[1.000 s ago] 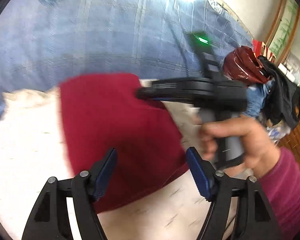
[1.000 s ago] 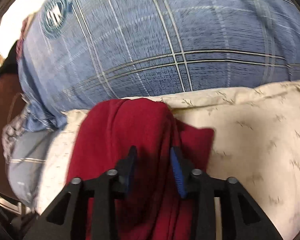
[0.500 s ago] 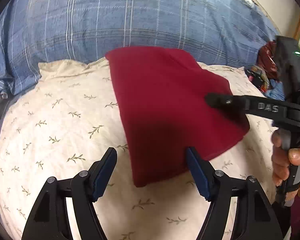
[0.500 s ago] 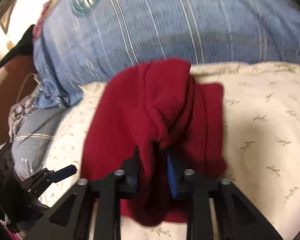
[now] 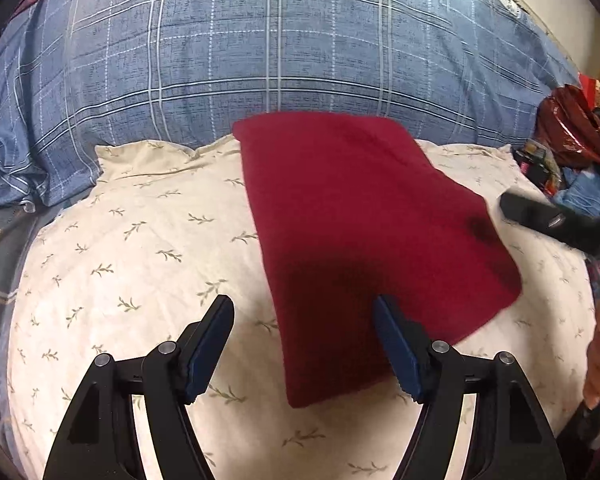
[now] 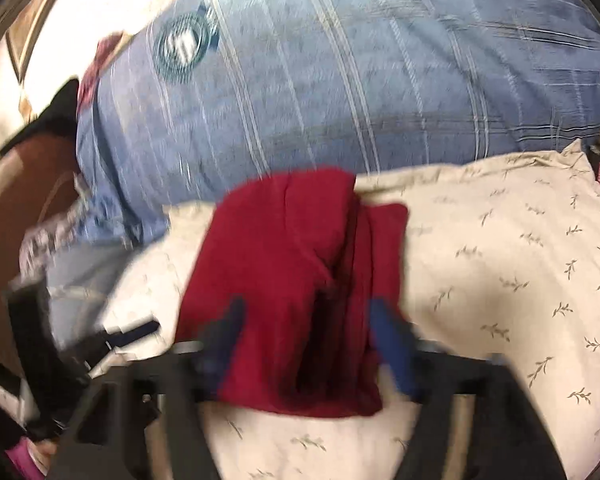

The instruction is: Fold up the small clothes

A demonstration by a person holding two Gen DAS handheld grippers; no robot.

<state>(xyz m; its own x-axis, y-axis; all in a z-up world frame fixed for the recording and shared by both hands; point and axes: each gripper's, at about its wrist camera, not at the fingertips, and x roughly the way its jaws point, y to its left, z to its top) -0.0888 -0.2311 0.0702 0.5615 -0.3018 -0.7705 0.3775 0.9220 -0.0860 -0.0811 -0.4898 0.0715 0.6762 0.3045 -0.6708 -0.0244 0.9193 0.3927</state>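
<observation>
A dark red folded cloth [image 5: 364, 232] lies flat on a cream leaf-print pillow [image 5: 140, 264]. My left gripper [image 5: 304, 344] is open and empty, hovering over the cloth's near edge. In the right wrist view the red cloth [image 6: 300, 280] lies on the pillow [image 6: 500, 280] with a raised fold down its middle. My right gripper [image 6: 308, 344] is open, its blurred jaws standing apart on either side of that fold and not holding it. The right gripper's tip [image 5: 540, 216] shows at the right edge of the left wrist view, beside the cloth.
A blue plaid bedcover [image 5: 284, 48] lies behind the pillow. A red bag [image 5: 568, 128] and piled clothes sit at the far right. In the right wrist view the left gripper [image 6: 112, 336] is at the lower left, and a brown surface [image 6: 16, 216] lies at the left.
The right gripper was shut on the cloth's fold, has opened and let it go, and pulled back to the right. The cloth now lies flat. The left gripper drew back a little.
</observation>
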